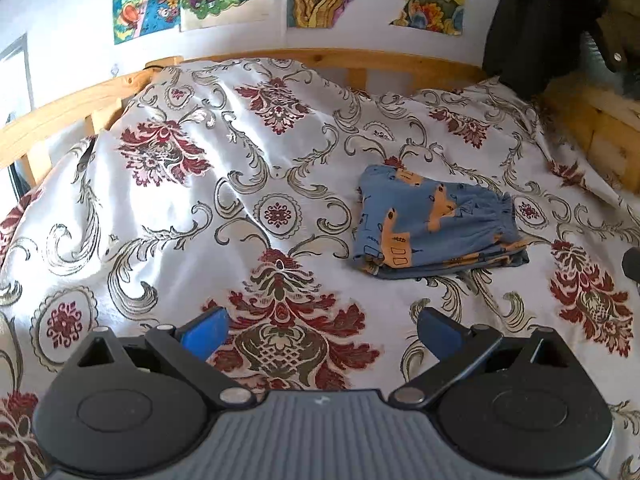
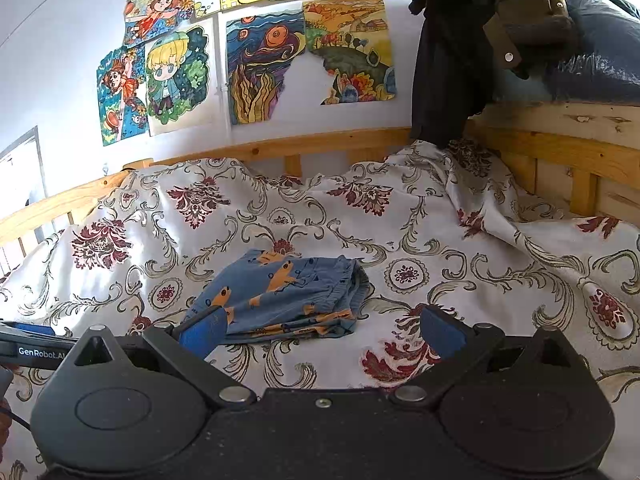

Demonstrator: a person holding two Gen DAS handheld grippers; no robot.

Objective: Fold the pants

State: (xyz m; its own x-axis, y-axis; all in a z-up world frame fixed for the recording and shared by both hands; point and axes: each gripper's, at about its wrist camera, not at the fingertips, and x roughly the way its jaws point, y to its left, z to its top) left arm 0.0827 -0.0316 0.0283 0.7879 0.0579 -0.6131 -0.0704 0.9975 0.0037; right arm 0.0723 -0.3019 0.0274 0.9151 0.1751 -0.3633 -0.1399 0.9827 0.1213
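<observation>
Small blue pants (image 1: pixel 436 224) with an orange print lie folded into a compact stack on the floral bedspread (image 1: pixel 200 200). In the left wrist view they rest ahead and to the right of my left gripper (image 1: pixel 322 330), which stands open and empty over the cover. In the right wrist view the same pants (image 2: pixel 280 296) sit just beyond and slightly left of my right gripper (image 2: pixel 322 330), also open with nothing between its blue pads. The left blue pad (image 2: pixel 204 332) overlaps the near corner of the stack in the picture.
A wooden bed rail (image 1: pixel 360 60) runs along the back and right side. Dark clothes (image 2: pixel 452 60) hang at the right corner. Coloured drawings (image 2: pixel 248 64) cover the wall. The other gripper's body (image 2: pixel 28 350) shows at the right wrist view's left edge.
</observation>
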